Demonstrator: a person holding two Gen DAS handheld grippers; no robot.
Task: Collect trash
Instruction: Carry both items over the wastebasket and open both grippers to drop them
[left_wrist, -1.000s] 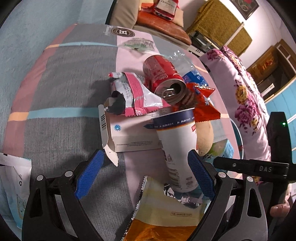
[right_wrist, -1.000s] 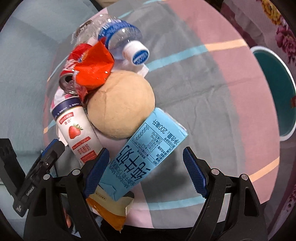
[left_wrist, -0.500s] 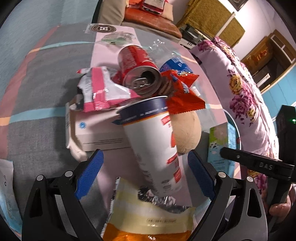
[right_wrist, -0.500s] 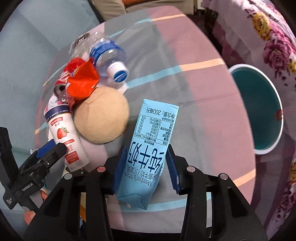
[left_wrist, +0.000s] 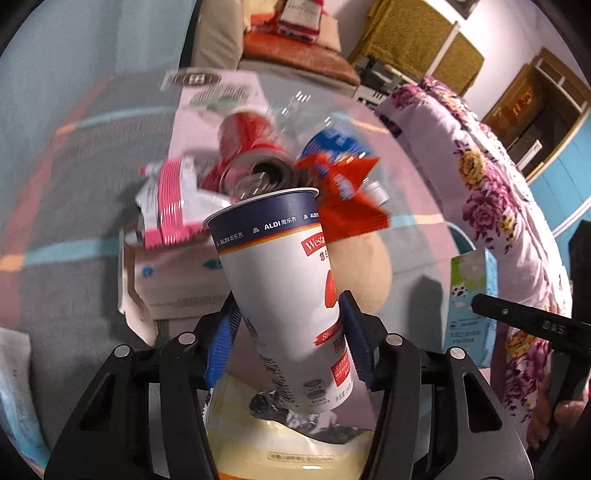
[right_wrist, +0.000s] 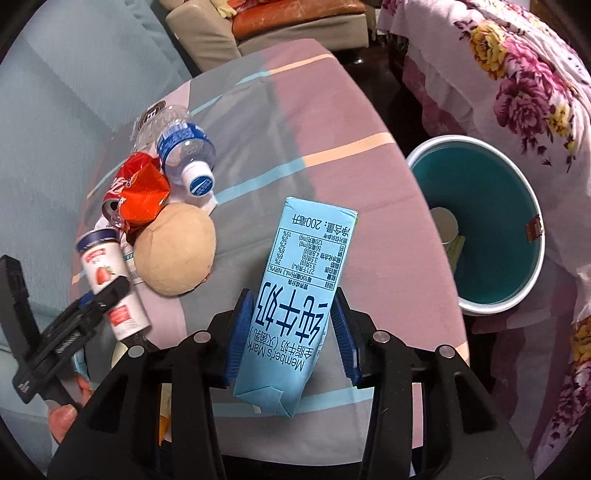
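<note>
My left gripper (left_wrist: 290, 341) is shut on a white strawberry yogurt cup (left_wrist: 291, 295) with a dark blue rim and holds it lifted and tilted; the cup also shows in the right wrist view (right_wrist: 110, 284). My right gripper (right_wrist: 291, 341) is shut on a light blue milk carton (right_wrist: 299, 295), held above the table. A teal bin (right_wrist: 491, 236) with a white rim stands on the floor to the right of the table, with some trash inside. The trash pile holds a red soda can (left_wrist: 255, 151), an orange-red wrapper (right_wrist: 144, 203), a plastic bottle (right_wrist: 184, 155) and a pink wrapper (left_wrist: 170, 199).
A tan round ball (right_wrist: 175, 254) lies beside the pile. A white cardboard box (left_wrist: 177, 280) and a yellow snack bag (left_wrist: 288, 443) lie under the left gripper. A floral bedspread (right_wrist: 517, 74) is at the right. The tablecloth (right_wrist: 295, 129) is striped grey and pink.
My left gripper has shut on the yogurt cup and lifted it. My right gripper, which shut on the milk carton half a second ago, has raised it and swung toward the bin.
</note>
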